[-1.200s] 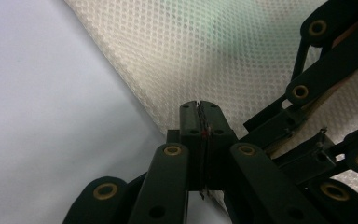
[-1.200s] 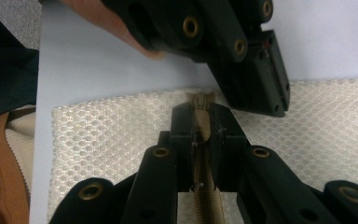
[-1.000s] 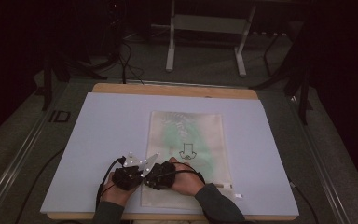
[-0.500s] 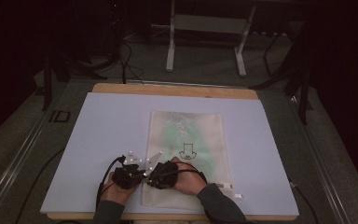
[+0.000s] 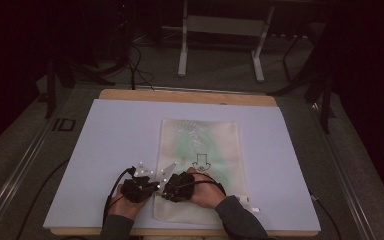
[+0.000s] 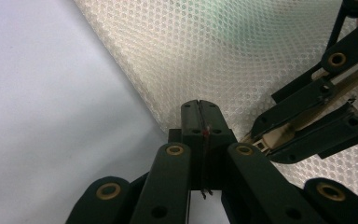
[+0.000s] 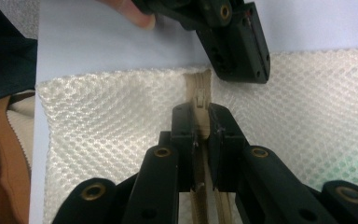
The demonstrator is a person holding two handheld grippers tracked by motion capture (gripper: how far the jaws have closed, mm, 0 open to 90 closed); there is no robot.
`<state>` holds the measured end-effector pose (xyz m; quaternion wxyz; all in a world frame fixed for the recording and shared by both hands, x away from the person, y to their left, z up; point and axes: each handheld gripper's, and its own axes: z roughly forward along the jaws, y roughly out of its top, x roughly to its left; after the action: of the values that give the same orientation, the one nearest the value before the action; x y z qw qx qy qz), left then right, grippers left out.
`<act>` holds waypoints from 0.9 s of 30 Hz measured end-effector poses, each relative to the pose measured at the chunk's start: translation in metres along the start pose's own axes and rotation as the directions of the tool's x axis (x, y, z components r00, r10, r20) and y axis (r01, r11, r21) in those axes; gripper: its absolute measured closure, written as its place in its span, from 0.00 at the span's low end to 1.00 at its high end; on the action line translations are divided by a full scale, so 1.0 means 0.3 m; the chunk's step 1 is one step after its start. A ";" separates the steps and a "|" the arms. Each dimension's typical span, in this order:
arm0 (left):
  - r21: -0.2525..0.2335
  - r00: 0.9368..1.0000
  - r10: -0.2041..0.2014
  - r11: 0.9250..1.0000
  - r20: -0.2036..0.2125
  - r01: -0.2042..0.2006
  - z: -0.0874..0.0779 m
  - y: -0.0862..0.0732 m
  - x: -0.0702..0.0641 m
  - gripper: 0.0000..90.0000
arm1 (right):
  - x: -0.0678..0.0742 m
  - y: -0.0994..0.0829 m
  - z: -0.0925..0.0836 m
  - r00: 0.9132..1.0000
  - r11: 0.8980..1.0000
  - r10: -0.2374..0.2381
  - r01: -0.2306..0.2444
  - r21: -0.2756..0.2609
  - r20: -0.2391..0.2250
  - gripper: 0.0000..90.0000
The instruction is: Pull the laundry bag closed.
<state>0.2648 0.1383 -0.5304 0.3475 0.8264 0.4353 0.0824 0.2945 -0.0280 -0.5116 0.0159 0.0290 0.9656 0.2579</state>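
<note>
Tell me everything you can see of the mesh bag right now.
The mesh bag is a flat, cream-white honeycomb-net pouch lying lengthwise on the pale table cover. Something green shows faintly through it, with a small dark printed mark. A beige zipper runs along its near-left edge. The right gripper straddles the zipper pull; the left gripper, jaws together, sits at the bag's edge beside it.

Your high view is dim: the room beyond the table (image 5: 105,130) sinks into near black, and the picture is soft and grainy. Your gripper views are brighter and evenly lit, with nearby jaws blurred.
</note>
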 end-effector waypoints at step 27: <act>-0.035 0.996 -0.042 0.998 0.075 0.044 -0.036 -0.012 -0.006 0.98 | 0.013 -0.009 -0.003 0.999 1.000 -0.017 0.016 0.020 0.048 0.91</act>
<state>0.2565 0.1438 -0.5245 0.3802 0.8128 0.4382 0.0522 0.2906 -0.0306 -0.5124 0.0408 0.0273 0.9677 0.2472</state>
